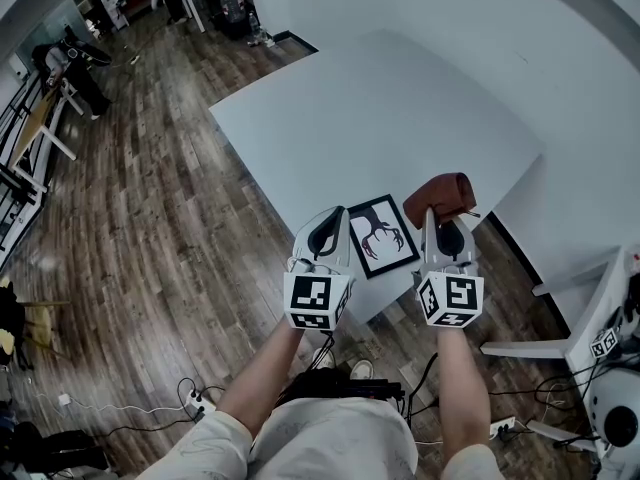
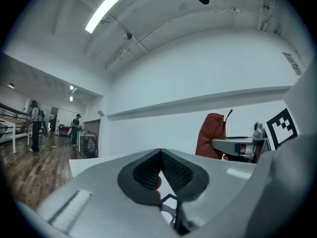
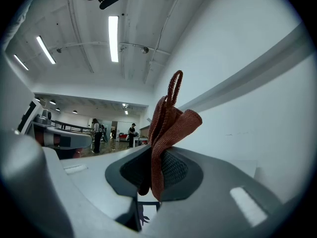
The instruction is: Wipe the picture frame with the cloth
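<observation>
A black picture frame with an antler drawing lies flat near the front corner of the white table. My left gripper hovers at the frame's left edge with its jaws shut and nothing clearly held. In the left gripper view a corner of the frame shows under the jaws. My right gripper stands at the frame's right side, shut on a rust-red cloth. The cloth sticks up folded from between the right gripper's jaws, with its loop on top.
Wood floor surrounds the table on the left and in front. A white stand and cables sit at the lower right. Far off at the upper left are people and equipment. A white wall runs behind the table.
</observation>
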Motion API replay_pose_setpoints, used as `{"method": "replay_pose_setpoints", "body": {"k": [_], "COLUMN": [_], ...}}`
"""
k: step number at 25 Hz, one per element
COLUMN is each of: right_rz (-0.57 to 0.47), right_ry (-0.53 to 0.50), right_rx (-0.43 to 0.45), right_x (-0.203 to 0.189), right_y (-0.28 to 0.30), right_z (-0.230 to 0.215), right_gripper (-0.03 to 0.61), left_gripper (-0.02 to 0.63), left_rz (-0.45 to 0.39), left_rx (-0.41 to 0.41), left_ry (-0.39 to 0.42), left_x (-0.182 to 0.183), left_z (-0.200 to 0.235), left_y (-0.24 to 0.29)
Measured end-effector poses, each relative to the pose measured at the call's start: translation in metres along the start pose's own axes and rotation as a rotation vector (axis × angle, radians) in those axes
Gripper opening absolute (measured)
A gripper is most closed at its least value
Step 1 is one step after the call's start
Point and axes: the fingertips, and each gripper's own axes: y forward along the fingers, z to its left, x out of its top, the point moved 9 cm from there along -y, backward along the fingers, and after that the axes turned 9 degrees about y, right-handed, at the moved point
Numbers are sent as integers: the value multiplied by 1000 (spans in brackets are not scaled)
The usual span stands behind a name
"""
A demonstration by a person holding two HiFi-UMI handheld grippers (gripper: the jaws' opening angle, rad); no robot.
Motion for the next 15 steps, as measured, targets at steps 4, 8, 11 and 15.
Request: {"method": "replay_pose_setpoints", "body": {"k": [4, 8, 11, 15], "right_rz": [4, 6, 4, 10], "right_ry": [-2, -9, -15, -13], "right_rx": [3, 7, 9, 5], "right_x": [-2, -2, -1, -3], "right_y": [0, -2, -3, -3], "right_z": [1, 4, 6, 6], "right_gripper": [75, 74, 74, 75], "left_gripper": [0, 0, 0, 0], "left_rz": [-6, -6, -5, -13], "left_rx": [5, 9, 11, 11], "left_ry": [0, 2, 2, 4], "left_x": [1, 2, 2, 4], "left_z": [1, 1, 2, 2], "left_y": [-1, -4, -6, -6]}}
